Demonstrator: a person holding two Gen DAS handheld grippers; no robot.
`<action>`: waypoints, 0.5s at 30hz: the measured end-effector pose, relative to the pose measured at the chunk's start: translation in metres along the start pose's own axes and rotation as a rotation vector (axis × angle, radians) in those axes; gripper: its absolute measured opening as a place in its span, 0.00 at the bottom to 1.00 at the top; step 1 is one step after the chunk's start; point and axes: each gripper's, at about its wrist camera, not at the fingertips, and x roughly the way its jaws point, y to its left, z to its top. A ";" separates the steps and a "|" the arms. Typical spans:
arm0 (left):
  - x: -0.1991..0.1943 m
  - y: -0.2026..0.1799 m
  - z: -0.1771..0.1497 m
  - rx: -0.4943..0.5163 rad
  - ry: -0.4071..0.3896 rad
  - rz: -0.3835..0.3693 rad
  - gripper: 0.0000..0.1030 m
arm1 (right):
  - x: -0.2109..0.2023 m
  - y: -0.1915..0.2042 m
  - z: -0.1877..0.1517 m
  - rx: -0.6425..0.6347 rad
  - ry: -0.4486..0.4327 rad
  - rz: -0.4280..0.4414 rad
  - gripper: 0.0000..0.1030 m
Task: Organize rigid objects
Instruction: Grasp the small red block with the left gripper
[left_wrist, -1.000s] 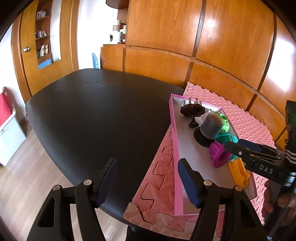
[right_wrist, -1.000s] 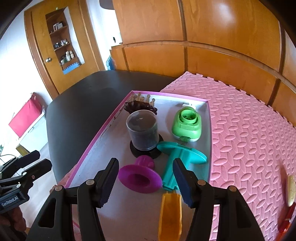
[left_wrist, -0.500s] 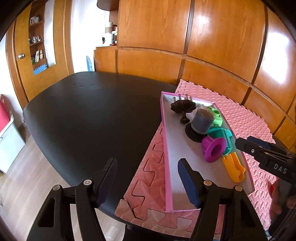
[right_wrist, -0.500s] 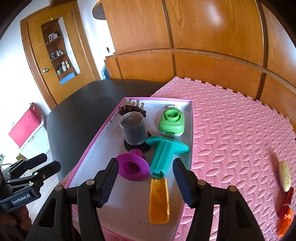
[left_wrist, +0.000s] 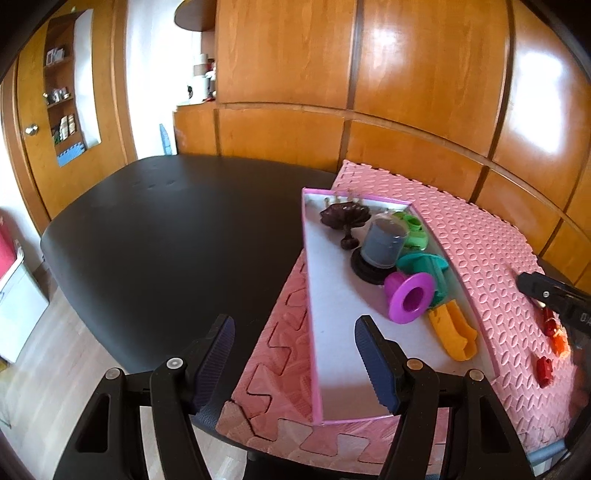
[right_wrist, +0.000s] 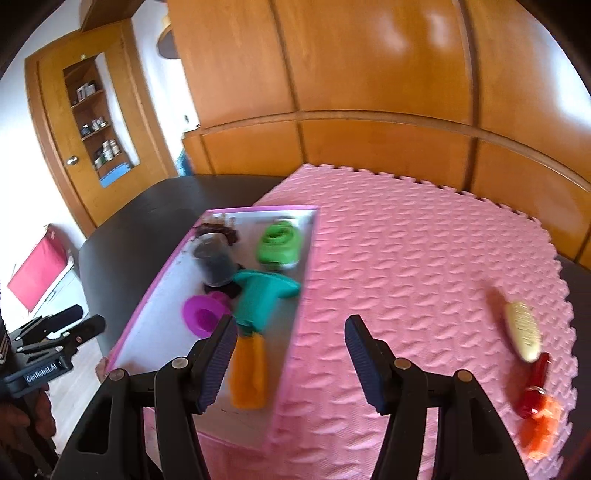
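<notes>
A pink-rimmed tray (left_wrist: 309, 295) (right_wrist: 151, 295) lies on a pink foam mat (left_wrist: 476, 251) (right_wrist: 406, 266). It holds a purple spool (left_wrist: 410, 297) (right_wrist: 201, 314), a teal piece (left_wrist: 424, 264) (right_wrist: 258, 291), an orange scoop (left_wrist: 452, 334) (right_wrist: 248, 369), a green piece (right_wrist: 279, 245), a grey cup (left_wrist: 380, 243) and a dark stand (left_wrist: 345, 218). On the mat to the right lie a beige oval piece (right_wrist: 522, 330), a red piece (right_wrist: 533, 387) and an orange piece (right_wrist: 543, 428). My left gripper (left_wrist: 295, 360) is open and empty at the tray's near left corner. My right gripper (right_wrist: 290, 358) is open and empty over the tray's right rim.
The mat covers the right part of a black table (left_wrist: 166, 229). Wood-panelled walls (left_wrist: 406, 92) stand behind it. A door with shelves (right_wrist: 92, 129) is at the far left. Wooden floor (left_wrist: 33, 354) lies beyond the table's left edge.
Both grippers have pulled back and risen from the tray. The right gripper has swung right, bringing the loose pieces on the mat into view. Both stay open.
</notes>
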 end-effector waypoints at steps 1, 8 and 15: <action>-0.002 -0.005 0.002 0.011 -0.008 -0.007 0.66 | -0.005 -0.009 -0.001 0.014 -0.003 -0.014 0.59; -0.010 -0.044 0.013 0.126 -0.043 -0.091 0.66 | -0.056 -0.094 -0.014 0.175 -0.059 -0.173 0.59; -0.018 -0.115 0.014 0.303 -0.048 -0.243 0.66 | -0.095 -0.185 -0.049 0.455 -0.136 -0.425 0.59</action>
